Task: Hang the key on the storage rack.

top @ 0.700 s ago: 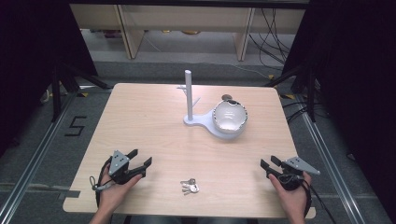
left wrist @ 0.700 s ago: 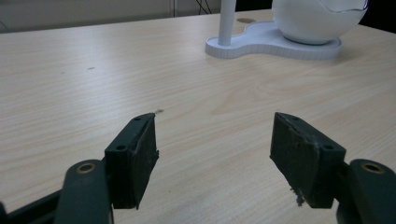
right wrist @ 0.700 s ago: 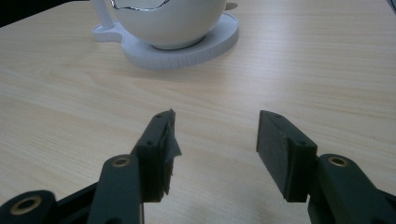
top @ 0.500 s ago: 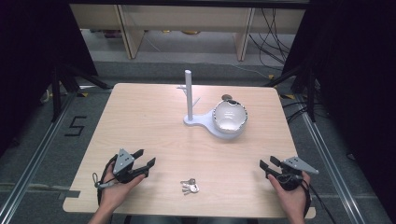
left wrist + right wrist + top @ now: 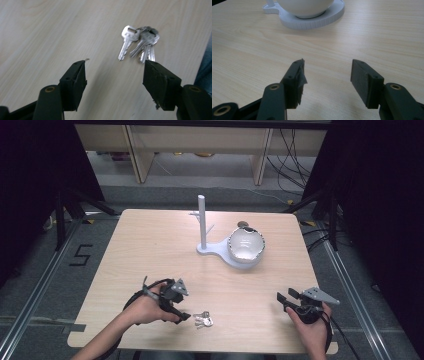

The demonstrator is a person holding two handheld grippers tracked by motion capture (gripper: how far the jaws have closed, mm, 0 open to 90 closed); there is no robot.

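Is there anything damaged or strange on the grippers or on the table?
Yes: the pad on the right gripper looks torn, its left jaw edge ragged and frayed. The keys lie flat on the table, and the bowl sits upright on its stand.

Lab: black curtains (image 5: 30, 180), floor rails (image 5: 35, 290), cables (image 5: 295, 150).

We see bunch of keys (image 5: 203, 319) (image 5: 139, 45): several silver keys on one ring, lying flat on wooden table (image 5: 150, 245), near edge, left of centre, blades fanned out, touching nothing else.
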